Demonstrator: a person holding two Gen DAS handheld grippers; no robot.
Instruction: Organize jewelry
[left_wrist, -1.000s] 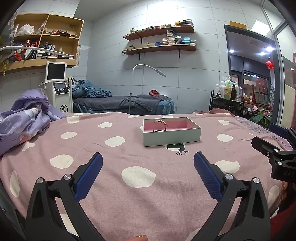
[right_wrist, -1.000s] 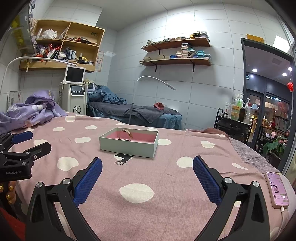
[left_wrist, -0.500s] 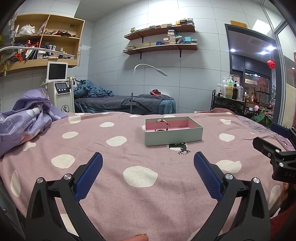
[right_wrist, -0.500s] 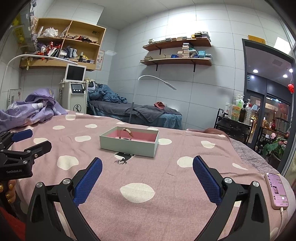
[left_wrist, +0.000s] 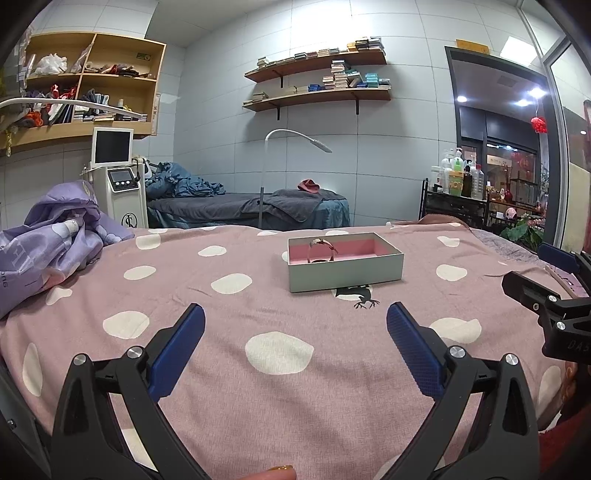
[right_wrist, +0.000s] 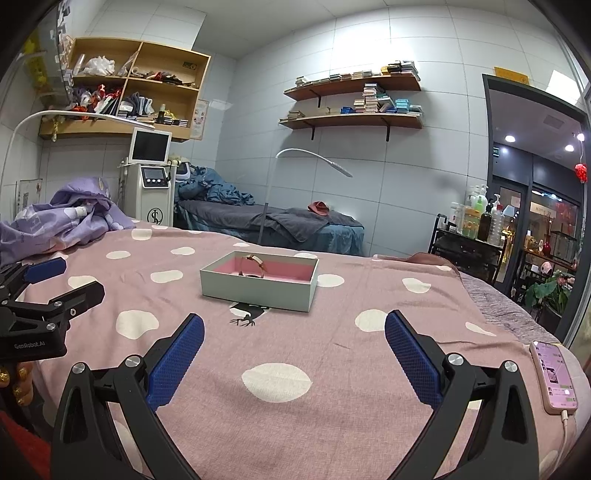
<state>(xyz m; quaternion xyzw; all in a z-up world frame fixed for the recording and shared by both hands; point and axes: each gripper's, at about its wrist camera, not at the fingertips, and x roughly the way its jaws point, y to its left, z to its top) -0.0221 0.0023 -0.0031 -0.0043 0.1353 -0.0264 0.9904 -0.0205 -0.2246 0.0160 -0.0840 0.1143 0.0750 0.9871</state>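
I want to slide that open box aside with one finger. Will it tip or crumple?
The box is low and wide, so it would probably slide on the spotted cover, not tip. Its thin walls look like card and may dent. The bangle standing inside could topple.

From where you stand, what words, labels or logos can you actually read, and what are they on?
"GenRobot.AI": white print on the black body of the left gripper, seen from the right wrist.
"DAS": cut-off letters on the right gripper, at the frame edge in the left wrist view.
Monogram logo on the white machine: letters unclear.
Phone screen, shelf boxes, bottle labels: too small to read.
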